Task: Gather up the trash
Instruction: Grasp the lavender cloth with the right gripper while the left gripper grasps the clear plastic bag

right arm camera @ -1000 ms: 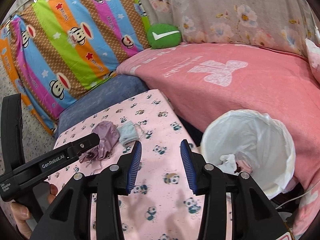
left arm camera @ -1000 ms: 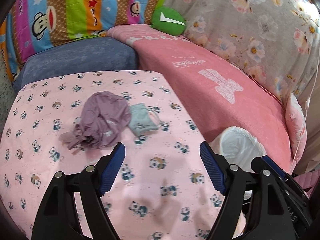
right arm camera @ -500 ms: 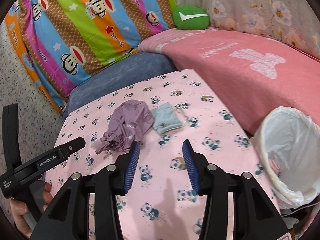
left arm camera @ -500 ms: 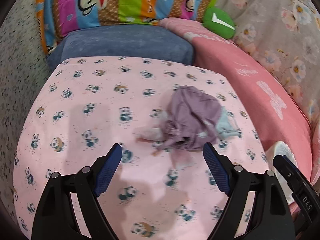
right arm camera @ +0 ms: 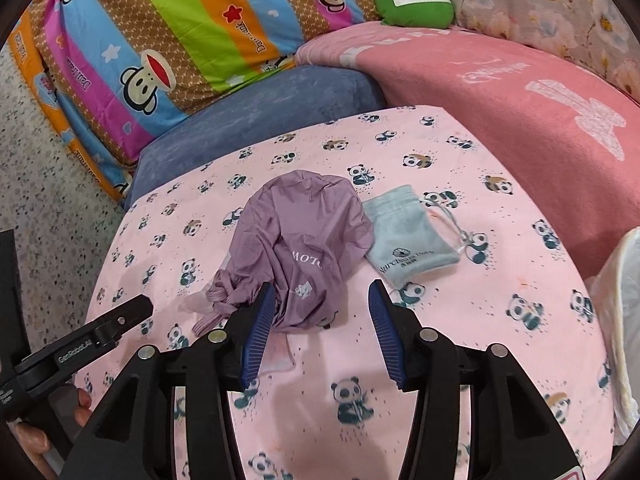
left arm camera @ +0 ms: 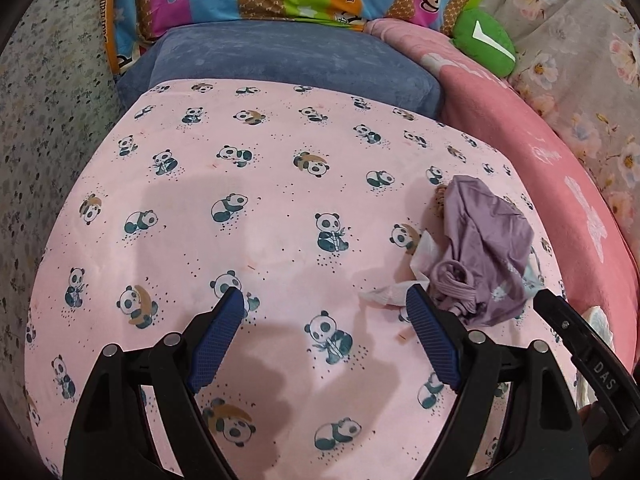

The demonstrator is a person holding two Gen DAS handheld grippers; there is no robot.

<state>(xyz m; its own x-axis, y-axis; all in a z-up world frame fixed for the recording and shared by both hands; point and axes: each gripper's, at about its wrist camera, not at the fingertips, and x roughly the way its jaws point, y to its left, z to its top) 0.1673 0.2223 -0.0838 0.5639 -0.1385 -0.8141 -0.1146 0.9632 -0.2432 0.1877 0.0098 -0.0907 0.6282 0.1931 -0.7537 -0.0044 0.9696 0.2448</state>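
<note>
A crumpled purple drawstring bag (right arm camera: 304, 248) lies on the pink panda-print cloth (right arm camera: 440, 340). A small grey-blue pouch (right arm camera: 404, 240) lies beside it on the right. A white crumpled tissue (left arm camera: 404, 280) pokes out from under the purple bag (left arm camera: 484, 248) in the left wrist view. My right gripper (right arm camera: 322, 300) is open, its fingertips just at the near edge of the purple bag. My left gripper (left arm camera: 324, 304) is open and empty over bare cloth, left of the bag; its right fingertip is close to the tissue.
A white-lined trash bin (right arm camera: 620, 320) stands at the right edge of the cloth. Behind are a blue cushion (left arm camera: 280, 60), a striped monkey-print pillow (right arm camera: 180, 40), a pink blanket (right arm camera: 520, 80) and a green cushion (right arm camera: 416, 2). Speckled floor lies at left.
Both grippers have swung left, away from the bin. The right gripper has closed in on the purple bag. The left gripper now faces the bare cloth left of the bag.
</note>
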